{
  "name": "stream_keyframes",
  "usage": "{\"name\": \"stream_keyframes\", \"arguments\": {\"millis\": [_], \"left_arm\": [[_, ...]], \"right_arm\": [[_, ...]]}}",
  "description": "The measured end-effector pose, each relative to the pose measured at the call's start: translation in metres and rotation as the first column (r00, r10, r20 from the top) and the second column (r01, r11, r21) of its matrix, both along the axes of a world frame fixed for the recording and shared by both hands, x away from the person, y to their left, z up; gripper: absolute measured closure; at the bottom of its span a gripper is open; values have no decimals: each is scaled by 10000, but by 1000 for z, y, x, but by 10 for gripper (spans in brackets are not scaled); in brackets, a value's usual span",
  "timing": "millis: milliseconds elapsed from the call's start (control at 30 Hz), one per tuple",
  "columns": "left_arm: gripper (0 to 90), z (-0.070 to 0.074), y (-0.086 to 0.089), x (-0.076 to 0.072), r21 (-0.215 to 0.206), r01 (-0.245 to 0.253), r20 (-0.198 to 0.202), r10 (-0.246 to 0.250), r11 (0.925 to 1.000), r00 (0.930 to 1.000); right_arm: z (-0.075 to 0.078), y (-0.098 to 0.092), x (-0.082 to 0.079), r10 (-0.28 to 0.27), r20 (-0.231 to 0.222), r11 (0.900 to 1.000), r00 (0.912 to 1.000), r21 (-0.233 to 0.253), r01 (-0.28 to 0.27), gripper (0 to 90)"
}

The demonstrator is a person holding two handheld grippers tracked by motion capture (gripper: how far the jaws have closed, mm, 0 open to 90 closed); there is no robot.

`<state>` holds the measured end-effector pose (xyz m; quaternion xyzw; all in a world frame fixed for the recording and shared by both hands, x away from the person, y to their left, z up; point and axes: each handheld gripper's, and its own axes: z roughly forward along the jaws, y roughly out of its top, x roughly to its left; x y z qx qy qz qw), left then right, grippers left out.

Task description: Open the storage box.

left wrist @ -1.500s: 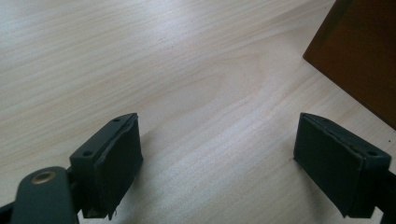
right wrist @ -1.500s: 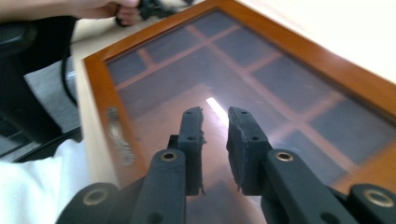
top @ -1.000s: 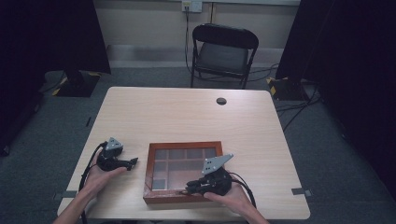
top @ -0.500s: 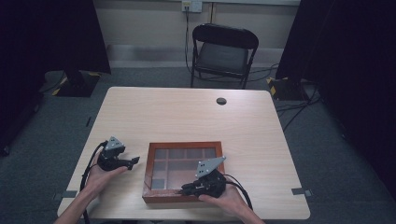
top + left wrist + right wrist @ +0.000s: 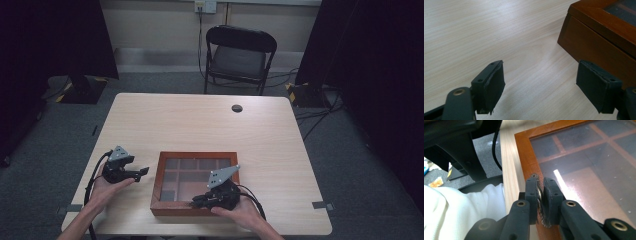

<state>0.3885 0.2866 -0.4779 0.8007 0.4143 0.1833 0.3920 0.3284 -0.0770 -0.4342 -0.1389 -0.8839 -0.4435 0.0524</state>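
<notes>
A brown wooden box (image 5: 197, 156) with a glass lid over several compartments lies at the table's near middle. My right gripper (image 5: 198, 201) is at the box's front edge, shut on a small ornate metal clasp (image 5: 534, 176) on the lid's frame (image 5: 524, 157). My left gripper (image 5: 143, 172) rests on the table just left of the box, open, nothing between its pads (image 5: 492, 87). The box's side wall (image 5: 594, 47) stands close beside the left gripper's right-hand pad. In the left gripper view the left gripper (image 5: 540, 82) sits over bare wood.
The light wooden table (image 5: 210, 125) has a round black cable hole (image 5: 237, 108) at the far middle. A black folding chair (image 5: 239, 55) stands behind it. A white sleeve (image 5: 461, 212) lies beside the right gripper. Cables trail from both grippers.
My right gripper has shifted a little left along the box's front edge and settled there. The left gripper and the box have stayed put.
</notes>
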Motion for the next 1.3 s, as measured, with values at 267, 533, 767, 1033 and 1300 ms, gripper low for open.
{"name": "stream_keyframes", "arguments": {"millis": [267, 533, 767, 1033, 1300], "left_arm": [[208, 6, 1, -2, -459, 263, 68, -260, 9986, 9996], [201, 12, -2, -7, -861, 848, 286, -827, 9927, 9962], [201, 15, -8, -10, -853, 1366, 375, -1338, 9869, 9903], [199, 19, -15, -15, -1035, 1941, 602, -1887, 9755, 9802], [200, 23, -23, -19, -1229, 2310, 832, -2219, 9652, 9715]], "right_arm": [[24, -2, 8, 113, -55, 9998, 9999, 193, -111, 828], [41, 1, 14, 237, -47, 9997, 9997, -73, -237, 827], [53, 2, 19, 287, 63, 9995, 9996, -90, -286, 827], [69, 1, 27, 196, 45, 9998, 9998, 63, -197, 828], [83, 1, 34, 143, 111, 9998, 9998, 113, -144, 829]]}}
